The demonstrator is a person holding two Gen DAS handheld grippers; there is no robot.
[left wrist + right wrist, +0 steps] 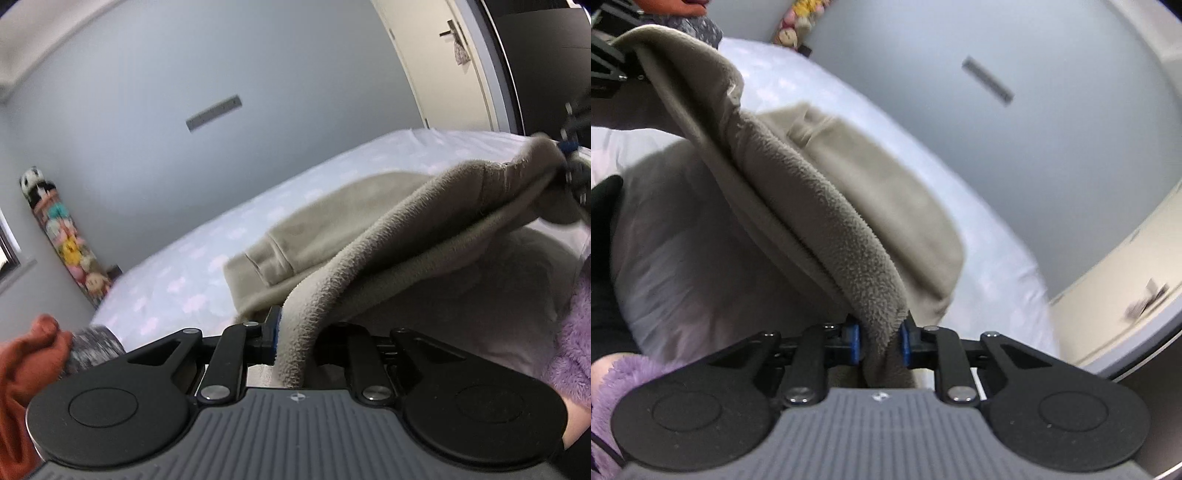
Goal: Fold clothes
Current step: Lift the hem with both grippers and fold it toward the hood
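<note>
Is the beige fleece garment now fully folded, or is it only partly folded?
Partly folded: the beige fleece garment has one edge lifted by both grippers, left and right, while the rest lies on the white bed.

No words, numbers or brand names can be read here; a small round emblem point(294, 397) on each hand-held gripper's grey ribbed body is too tiny to make out.

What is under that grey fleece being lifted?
Under the fleece shows the bed sheet, pale with faint pink marks. The fleece's far part still lies on it, covering whatever sheet is beneath.
</note>
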